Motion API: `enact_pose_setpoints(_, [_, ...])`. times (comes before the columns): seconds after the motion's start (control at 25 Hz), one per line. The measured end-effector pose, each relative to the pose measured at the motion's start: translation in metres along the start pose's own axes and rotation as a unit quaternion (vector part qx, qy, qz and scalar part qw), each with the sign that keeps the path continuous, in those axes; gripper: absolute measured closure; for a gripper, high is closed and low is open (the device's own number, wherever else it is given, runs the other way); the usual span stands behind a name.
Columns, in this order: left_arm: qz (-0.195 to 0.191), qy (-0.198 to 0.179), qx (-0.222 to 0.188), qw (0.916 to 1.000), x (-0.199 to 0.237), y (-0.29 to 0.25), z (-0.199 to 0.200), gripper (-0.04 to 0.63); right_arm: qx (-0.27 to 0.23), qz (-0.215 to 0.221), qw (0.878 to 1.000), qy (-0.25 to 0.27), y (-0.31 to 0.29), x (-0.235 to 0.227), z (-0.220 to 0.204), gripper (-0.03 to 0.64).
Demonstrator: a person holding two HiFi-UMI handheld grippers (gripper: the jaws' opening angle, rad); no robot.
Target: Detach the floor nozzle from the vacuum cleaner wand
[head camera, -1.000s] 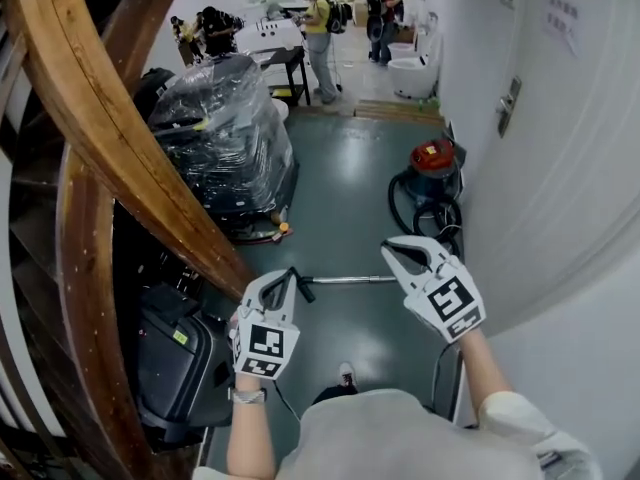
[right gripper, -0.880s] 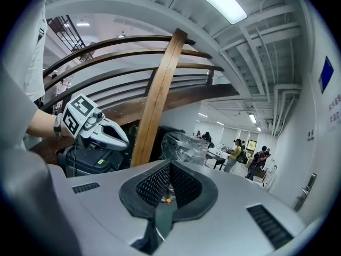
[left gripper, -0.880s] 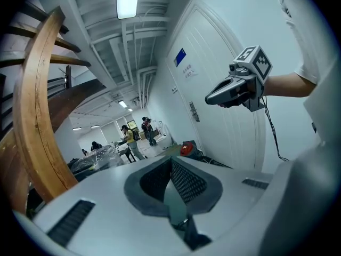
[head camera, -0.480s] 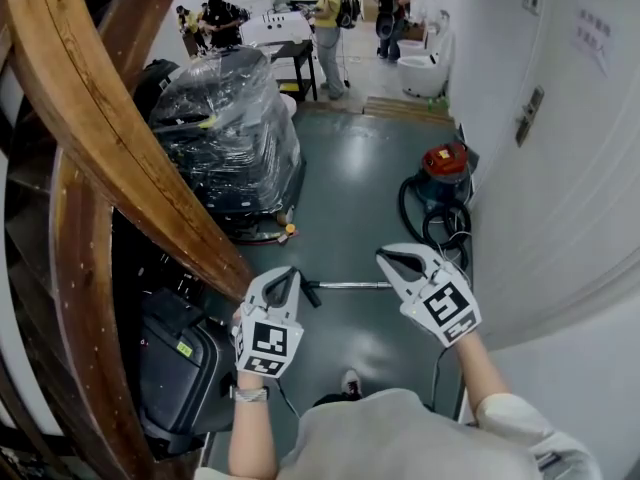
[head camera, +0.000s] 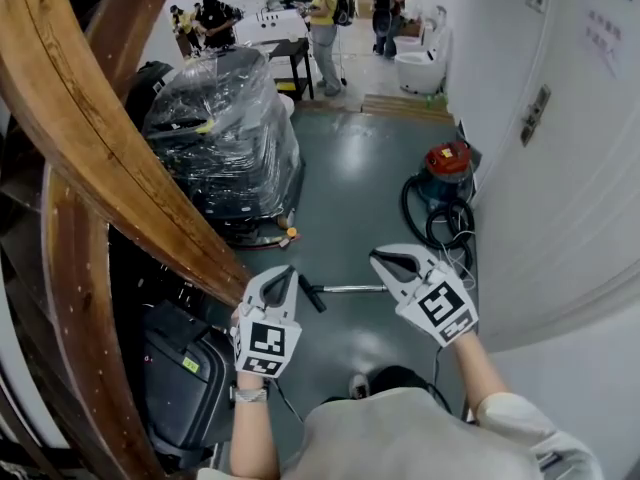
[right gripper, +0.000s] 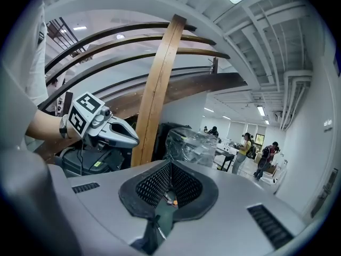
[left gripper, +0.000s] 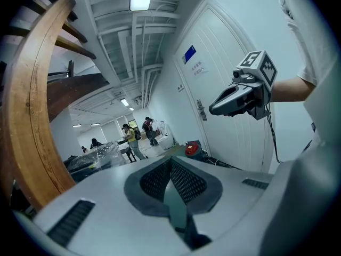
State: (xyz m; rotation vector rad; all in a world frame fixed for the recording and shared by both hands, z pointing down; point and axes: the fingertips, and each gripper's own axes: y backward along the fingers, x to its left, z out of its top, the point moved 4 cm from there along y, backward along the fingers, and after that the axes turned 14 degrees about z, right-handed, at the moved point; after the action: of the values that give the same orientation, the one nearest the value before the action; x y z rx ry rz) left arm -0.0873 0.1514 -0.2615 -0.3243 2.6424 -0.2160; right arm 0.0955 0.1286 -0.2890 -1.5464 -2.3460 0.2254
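A thin metal vacuum wand [head camera: 352, 289] lies on the green floor, with a black part [head camera: 311, 294] at its left end. I cannot tell whether that part is the floor nozzle. The red vacuum cleaner [head camera: 447, 162] and its coiled black hose [head camera: 432, 220] stand by the right wall. My left gripper [head camera: 284, 280] hovers above the wand's black end, shut and empty. My right gripper [head camera: 379, 261] hangs above the wand's right end, also shut and empty. Each shows in the other's view: the right gripper [left gripper: 213, 110], the left gripper [right gripper: 134, 140].
A plastic-wrapped machine [head camera: 225, 138] stands left of the passage. Curved wooden beams [head camera: 110, 158] cross the left side, above a black case [head camera: 185, 368]. A white wall with a door [head camera: 560, 198] bounds the right. Several people [head camera: 322, 18] stand by tables at the far end.
The whole view has advanced along the passage, so the wand and red vacuum now sit lower and nearer. Both grippers moved forward with it and stay shut.
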Motion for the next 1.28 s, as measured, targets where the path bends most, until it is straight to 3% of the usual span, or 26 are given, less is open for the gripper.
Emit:
enact_pose_setpoints(0.32, [-0.007,-0.005,0.014,0.9999,0.004,-0.02,-0.014,0.592,0.008,-0.002,1.0,-0.003,-0.012,-0.019,-0.009,0.589])
enact_pose_setpoints(0.8, [0.021,0.003,0.041,0.999,0.028,-0.077,-0.037,0.592,0.024,-0.019,0.999,0.012,-0.043,-0.081,-0.039,0.586])
enact_pose_setpoints(1.28, [0.018,0.015,0.067,0.9975,0.037,-0.145,-0.075,0.594,0.052,0.033,0.998,0.004,-0.107,-0.118,-0.079,0.586])
